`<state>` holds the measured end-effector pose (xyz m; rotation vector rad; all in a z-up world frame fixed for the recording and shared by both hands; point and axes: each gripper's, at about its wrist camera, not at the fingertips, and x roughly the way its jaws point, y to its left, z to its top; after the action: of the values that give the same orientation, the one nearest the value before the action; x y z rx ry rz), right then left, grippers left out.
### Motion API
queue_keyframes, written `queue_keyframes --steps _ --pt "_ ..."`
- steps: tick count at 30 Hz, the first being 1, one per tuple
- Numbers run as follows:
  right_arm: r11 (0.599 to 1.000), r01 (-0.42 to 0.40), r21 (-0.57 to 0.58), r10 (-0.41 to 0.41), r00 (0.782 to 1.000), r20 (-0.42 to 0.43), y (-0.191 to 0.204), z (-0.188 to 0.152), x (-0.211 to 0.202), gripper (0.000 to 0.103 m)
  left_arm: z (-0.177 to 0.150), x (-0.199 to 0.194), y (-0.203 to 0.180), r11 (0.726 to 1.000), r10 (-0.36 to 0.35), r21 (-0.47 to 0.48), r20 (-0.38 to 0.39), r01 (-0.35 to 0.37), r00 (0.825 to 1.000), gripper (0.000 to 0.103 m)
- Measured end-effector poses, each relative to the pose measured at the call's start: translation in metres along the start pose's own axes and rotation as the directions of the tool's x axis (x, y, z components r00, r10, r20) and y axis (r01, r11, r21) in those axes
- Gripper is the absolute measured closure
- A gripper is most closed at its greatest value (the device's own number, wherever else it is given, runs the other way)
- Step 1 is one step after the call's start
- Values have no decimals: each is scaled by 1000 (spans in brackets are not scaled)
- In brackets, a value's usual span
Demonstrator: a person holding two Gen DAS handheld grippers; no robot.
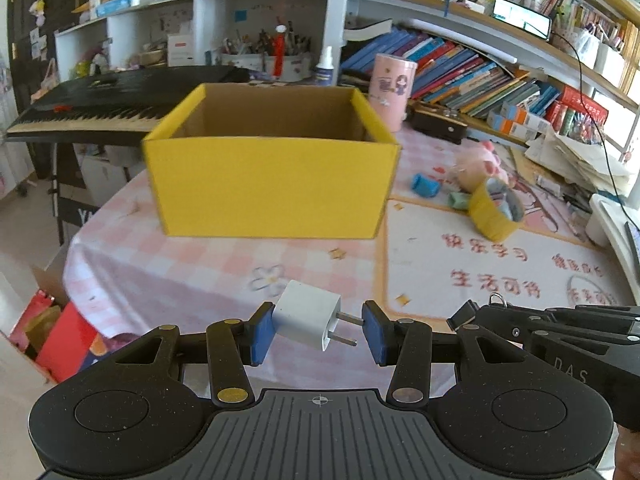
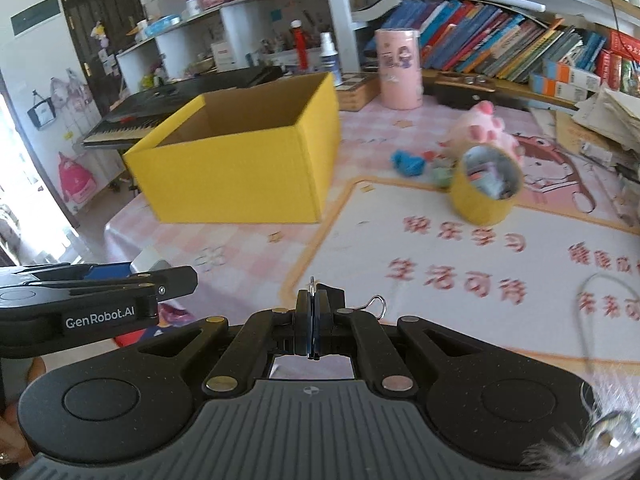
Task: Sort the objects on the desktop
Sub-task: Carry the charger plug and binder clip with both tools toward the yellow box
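My left gripper (image 1: 318,328) is shut on a white plug adapter (image 1: 306,318): one blue pad presses its body, the other its two metal prongs. An open yellow cardboard box (image 1: 272,188) stands ahead of it on the table, with no contents showing. My right gripper (image 2: 314,312) is shut, with a thin metal ring (image 2: 312,285) pinched between its pads. A wire loop (image 2: 588,312) and something furry (image 2: 560,452) hang at its lower right. The right gripper (image 1: 468,316) sits just right of the left one. The yellow box (image 2: 232,176) lies ahead and to its left.
A tipped yellow cylinder (image 2: 484,196) with small items inside, a blue object (image 2: 408,164), a green piece and a pink plush (image 2: 484,128) lie right of the box. A pink canister (image 2: 400,68), a keyboard (image 1: 100,104) and bookshelves stand behind. The table edge drops off at left.
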<state>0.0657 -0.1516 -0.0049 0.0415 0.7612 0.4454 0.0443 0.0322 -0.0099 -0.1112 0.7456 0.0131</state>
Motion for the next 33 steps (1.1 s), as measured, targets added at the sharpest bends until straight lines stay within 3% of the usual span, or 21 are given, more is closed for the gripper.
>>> queue_keyframes --steps 10,33 --pt "1000 -16 -21 16 1000 4 59 -18 -3 101 -15 -24 46 1000 1 -19 14 -1 1000 58" --pt "998 -34 -55 34 999 5 99 -26 -8 101 -27 -45 73 999 7 -39 46 -5 999 58"
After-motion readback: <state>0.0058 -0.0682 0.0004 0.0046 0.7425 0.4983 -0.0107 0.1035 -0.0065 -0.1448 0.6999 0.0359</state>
